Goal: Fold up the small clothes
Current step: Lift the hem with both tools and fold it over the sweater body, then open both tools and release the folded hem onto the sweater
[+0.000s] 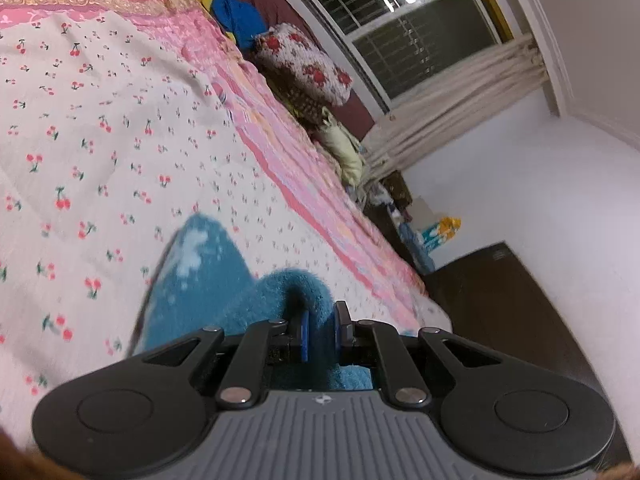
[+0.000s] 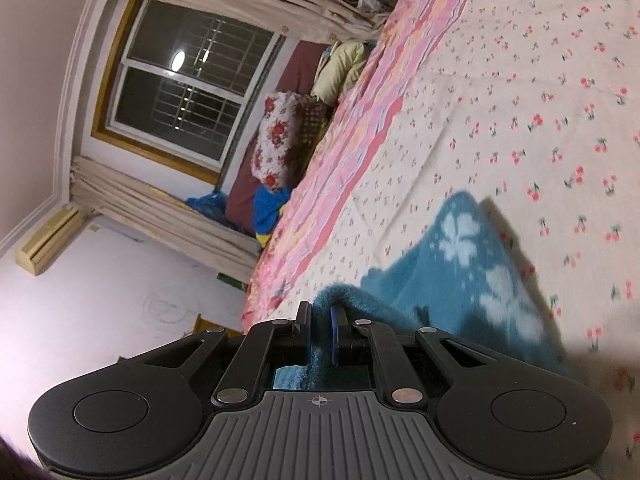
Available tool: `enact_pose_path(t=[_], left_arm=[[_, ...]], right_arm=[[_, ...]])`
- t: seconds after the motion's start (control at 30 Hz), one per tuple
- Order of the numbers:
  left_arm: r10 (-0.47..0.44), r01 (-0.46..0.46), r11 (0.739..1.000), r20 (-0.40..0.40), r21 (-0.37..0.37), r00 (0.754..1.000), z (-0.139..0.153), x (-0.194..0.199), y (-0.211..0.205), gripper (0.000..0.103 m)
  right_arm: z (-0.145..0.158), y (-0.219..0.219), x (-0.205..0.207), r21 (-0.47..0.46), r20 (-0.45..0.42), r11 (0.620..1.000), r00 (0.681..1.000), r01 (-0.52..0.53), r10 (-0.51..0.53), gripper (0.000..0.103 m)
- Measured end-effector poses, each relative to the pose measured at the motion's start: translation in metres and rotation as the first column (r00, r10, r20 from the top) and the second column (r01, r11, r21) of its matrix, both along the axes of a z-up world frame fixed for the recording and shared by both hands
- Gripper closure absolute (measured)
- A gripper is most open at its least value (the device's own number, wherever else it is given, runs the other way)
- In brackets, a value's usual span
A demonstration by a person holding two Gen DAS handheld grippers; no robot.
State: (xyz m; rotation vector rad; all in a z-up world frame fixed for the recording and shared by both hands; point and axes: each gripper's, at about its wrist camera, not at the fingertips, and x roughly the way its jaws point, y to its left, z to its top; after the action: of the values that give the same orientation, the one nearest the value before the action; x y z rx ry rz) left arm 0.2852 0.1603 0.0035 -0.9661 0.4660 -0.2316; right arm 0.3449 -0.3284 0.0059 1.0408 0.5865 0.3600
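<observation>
A fluffy teal cloth with white flower shapes [image 1: 200, 268] hangs from my left gripper [image 1: 322, 334], which is shut on a bunched edge of it above the bed. In the right wrist view the same teal cloth [image 2: 472, 280] hangs from my right gripper [image 2: 320, 334], also shut on its edge. The cloth is lifted off the cherry-print bedsheet [image 1: 100, 128] and casts a shadow on the bedsheet [image 2: 520, 120]. Both views are tilted sideways. The stretch of cloth between the two grippers is hidden.
Pink striped bedding [image 1: 288, 152] borders the sheet. Pillows and piled clothes, including a red-flower cushion [image 1: 308, 64], line the headboard under a barred window [image 1: 408, 28]. A white wall [image 1: 540, 208] and dark floor [image 1: 500, 300] lie past the bed edge.
</observation>
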Motion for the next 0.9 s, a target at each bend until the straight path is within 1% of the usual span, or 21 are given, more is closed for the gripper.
enact_pose_path(t=[0.1,0.17,0.27,0.33,0.37,0.43,0.53,0.57,0.63,0.67,0.7,0.73,0.8,0.83,0.9], left_arm=[[0.023,-0.023,1.000,0.008,0.000,1.000,0.000,0.011,0.005,0.086],[0.026,-0.026,1.000,0.005,-0.002,1.000,-0.001,0.019,0.007,0.086],[0.032,-0.032,0.999,-0.026,0.004,0.999,-0.008,0.031,0.006,0.086],[0.047,-0.048,0.999,-0.057,-0.011,0.997,-0.017,0.036,0.009,0.086],[0.053,-0.054,0.998,-0.068,-0.019,0.996,-0.021,0.037,0.010,0.086],[0.068,-0.071,0.997,-0.094,-0.026,0.993,-0.028,0.037,0.012,0.084],[0.075,-0.080,0.996,-0.109,-0.041,0.991,-0.034,0.037,0.015,0.081],[0.074,-0.079,0.996,-0.110,-0.044,0.991,-0.034,0.037,0.015,0.079],[0.076,-0.082,0.996,-0.112,-0.046,0.991,-0.033,0.037,0.016,0.074],[0.079,-0.085,0.995,-0.110,-0.050,0.991,-0.033,0.036,0.016,0.070],[0.085,-0.091,0.995,-0.105,-0.050,0.991,-0.032,0.035,0.016,0.065],[0.096,-0.101,0.994,-0.100,-0.047,0.990,-0.031,0.033,0.016,0.063],[0.130,-0.133,0.990,-0.082,-0.041,0.988,-0.028,0.029,0.019,0.050],[0.152,-0.154,0.987,-0.068,-0.033,0.986,-0.026,0.026,0.021,0.048],[0.188,-0.188,0.982,-0.059,0.006,0.980,-0.020,0.022,0.023,0.041]], right_arm=[[-0.001,-0.002,0.011,-0.014,-0.002,1.000,1.000,0.020,-0.020,0.093],[-0.007,-0.002,0.019,-0.027,-0.018,0.999,0.999,0.031,-0.032,0.093],[-0.021,-0.003,0.030,-0.041,-0.053,0.998,0.997,0.047,-0.049,0.093],[-0.030,-0.006,0.035,-0.038,-0.086,0.997,0.994,0.061,-0.064,0.092],[-0.035,-0.008,0.037,-0.023,-0.105,0.998,0.992,0.067,-0.069,0.090],[-0.041,-0.012,0.039,-0.010,-0.117,0.998,0.991,0.066,-0.067,0.090],[-0.041,-0.012,0.040,-0.037,-0.119,0.998,0.991,0.059,-0.063,0.087],[-0.040,-0.011,0.040,-0.041,-0.116,0.997,0.991,0.060,-0.064,0.085],[-0.038,-0.010,0.040,-0.042,-0.110,0.997,0.992,0.061,-0.065,0.073],[-0.036,-0.010,0.039,-0.045,-0.100,0.997,0.993,0.064,-0.069,0.062],[-0.033,-0.010,0.037,-0.049,-0.083,0.996,0.994,0.069,-0.073,0.058],[-0.031,-0.011,0.037,-0.053,-0.069,0.996,0.995,0.069,-0.072,0.058],[-0.025,-0.012,0.034,-0.070,-0.050,0.995,0.996,0.076,-0.080,0.058],[-0.023,-0.012,0.033,-0.076,-0.043,0.994,0.996,0.079,-0.082,0.058],[-0.022,-0.010,0.031,-0.105,-0.048,0.991,0.995,0.079,-0.085,0.058]])
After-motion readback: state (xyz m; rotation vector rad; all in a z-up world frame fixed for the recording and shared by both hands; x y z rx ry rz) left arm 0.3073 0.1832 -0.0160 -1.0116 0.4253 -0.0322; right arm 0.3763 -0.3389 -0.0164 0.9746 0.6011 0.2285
